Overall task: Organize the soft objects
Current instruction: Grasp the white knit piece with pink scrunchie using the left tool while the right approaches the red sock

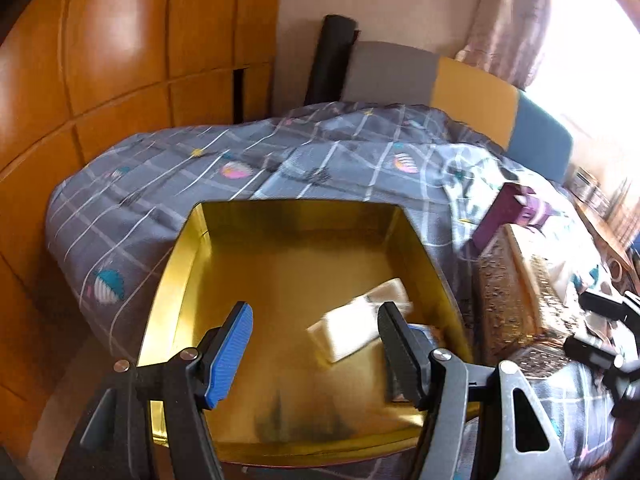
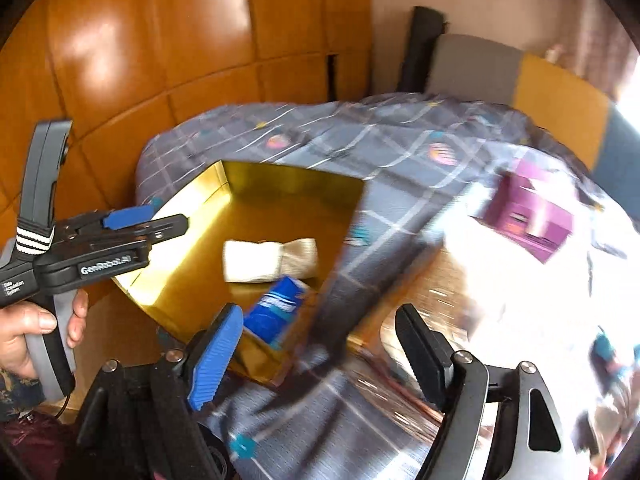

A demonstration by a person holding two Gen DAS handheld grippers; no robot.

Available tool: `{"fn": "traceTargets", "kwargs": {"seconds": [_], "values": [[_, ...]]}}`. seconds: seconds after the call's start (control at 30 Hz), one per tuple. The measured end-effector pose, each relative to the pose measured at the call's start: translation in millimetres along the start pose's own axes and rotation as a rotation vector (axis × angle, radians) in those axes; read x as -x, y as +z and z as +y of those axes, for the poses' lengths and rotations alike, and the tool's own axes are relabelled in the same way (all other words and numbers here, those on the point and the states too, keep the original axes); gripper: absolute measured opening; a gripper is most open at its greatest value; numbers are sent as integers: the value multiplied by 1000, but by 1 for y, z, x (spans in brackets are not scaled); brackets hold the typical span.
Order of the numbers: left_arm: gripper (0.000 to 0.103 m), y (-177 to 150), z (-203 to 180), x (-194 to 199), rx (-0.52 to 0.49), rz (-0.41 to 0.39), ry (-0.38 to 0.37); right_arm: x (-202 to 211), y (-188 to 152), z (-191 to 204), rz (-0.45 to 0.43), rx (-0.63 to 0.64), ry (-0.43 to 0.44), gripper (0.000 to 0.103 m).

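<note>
Left claw [image 1: 316,354] spread wide, nothing between the pads, hanging over the gold box [image 1: 188,256] on the bed. Folded cream cloth [image 1: 352,330] lies on the box floor just ahead of the claw, closer to its right finger, which hides the cloth's near corner. Blue-and-white item [image 2: 276,310] sits in the box's near right corner, only a sliver of it showing behind that same finger in the left view; can't tell what it is, print too blurred to read. Right claw [image 2: 320,350] also spread, pads empty; it sits over the bedspread [image 2: 400,128] outside the box, with the blue item just ahead of its left finger and the cream cloth further ahead and left. The box's right wall stands between this claw and both items. Around: purple box [image 2: 528,216] ahead and to the right of the right claw, brown patterned box [image 1: 508,280] just right of the gold box, wooden wardrobe [image 1: 100,60] well off to the left, headboard [image 1: 472,96] in grey, yellow and blue panels far ahead. Right view is motion-blurred and blown out on the right side. A hand [image 2: 28,324] grips the left claw's handle; its side reads "GenRobot.AI", plus a small label "Data Acquisition System".
</note>
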State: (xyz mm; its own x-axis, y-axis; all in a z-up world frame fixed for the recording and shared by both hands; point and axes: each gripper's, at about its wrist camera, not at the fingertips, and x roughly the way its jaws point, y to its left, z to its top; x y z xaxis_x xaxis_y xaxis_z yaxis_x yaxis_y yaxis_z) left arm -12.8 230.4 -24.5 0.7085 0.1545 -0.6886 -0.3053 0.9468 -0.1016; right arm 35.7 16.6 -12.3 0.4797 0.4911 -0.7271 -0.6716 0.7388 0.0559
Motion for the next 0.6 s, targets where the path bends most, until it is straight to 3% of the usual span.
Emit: {"fn": "traceTargets", "kwargs": {"seconds": [0.27, 0.6], "values": [[66, 10, -62, 23, -152, -39, -164, 73, -38, -98, -88, -251, -233, 86], [66, 15, -174, 37, -402, -24, -385, 175, -118, -226, -175, -702, -590, 88]]}}
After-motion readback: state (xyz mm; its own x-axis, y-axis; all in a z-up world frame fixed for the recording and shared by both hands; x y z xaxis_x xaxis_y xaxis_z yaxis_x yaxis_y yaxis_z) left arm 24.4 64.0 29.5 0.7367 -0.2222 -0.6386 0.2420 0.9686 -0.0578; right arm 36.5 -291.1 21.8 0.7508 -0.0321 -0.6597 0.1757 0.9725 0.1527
